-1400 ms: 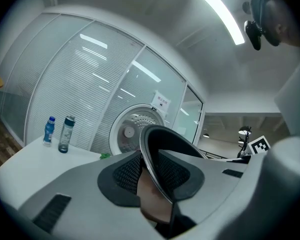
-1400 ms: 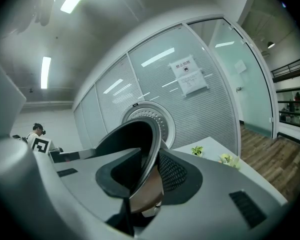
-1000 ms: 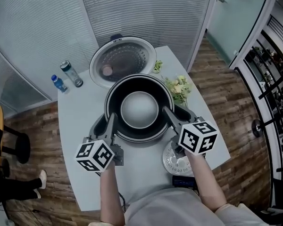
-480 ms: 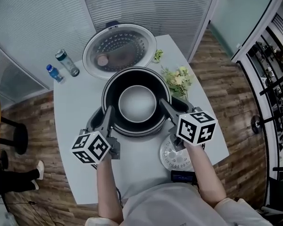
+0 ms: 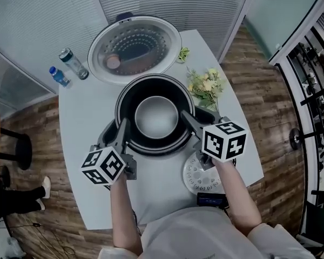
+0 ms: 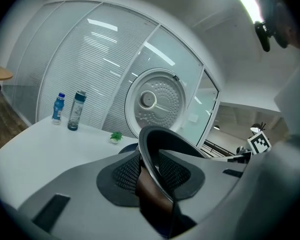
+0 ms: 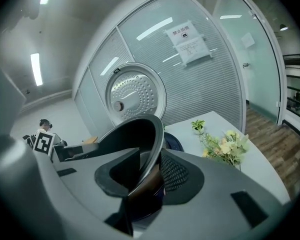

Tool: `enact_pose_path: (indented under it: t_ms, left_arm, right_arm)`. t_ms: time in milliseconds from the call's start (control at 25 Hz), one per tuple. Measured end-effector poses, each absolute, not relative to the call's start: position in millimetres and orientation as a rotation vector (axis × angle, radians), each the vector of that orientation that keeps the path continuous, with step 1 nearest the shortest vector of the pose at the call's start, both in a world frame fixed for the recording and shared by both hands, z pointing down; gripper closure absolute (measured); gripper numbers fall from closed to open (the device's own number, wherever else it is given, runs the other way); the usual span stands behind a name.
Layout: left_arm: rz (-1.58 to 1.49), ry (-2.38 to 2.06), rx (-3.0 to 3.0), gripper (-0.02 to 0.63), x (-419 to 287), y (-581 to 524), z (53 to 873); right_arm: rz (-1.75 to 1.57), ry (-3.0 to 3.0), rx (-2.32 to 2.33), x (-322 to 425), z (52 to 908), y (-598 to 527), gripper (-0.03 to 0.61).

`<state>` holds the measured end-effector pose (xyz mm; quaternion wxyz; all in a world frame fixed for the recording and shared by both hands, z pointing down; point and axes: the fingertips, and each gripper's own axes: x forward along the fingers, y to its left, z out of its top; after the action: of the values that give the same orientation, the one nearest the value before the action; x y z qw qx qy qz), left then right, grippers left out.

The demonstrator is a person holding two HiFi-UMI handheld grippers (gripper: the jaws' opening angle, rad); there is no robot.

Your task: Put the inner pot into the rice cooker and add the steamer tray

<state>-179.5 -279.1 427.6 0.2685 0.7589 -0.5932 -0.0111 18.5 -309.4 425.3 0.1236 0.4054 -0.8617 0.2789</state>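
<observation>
One inner pot (image 5: 156,117), one steamer tray (image 5: 197,176) — two bottles (image 5: 73,63).

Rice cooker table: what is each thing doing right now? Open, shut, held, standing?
lid: open, tipped back.
inner pot: in the cooker's opening, rim held on both sides.
left gripper: shut on the pot's rim.
right gripper: on the rim too; jaws have just been opening.
steamer tray: flat on the table, untouched.
bottles: upright, caps on.
flowers: lying on the table.
</observation>
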Motion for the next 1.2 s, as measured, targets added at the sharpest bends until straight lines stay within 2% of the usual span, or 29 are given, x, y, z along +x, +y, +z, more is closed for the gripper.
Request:
enact_pose_path:
  t_ms: [560, 760, 1200]
  left_arm:
    - [0.094, -1.635, 2.016, 0.492, -182, -285, 451]
    - [0.266, -1.688, 2.017, 0.483, -185, -286, 464]
    - [0.386, -1.708, 2.066, 0.46, -179, -285, 466]
  right_arm:
    - [0.773, -2.477, 1.161, 14, 445, -317, 0.431]
    - [0.686, -2.444, 1.137, 11, 447, -317, 0.425]
    - [0.611, -2.349, 1.088, 12, 458, -315, 0.417]
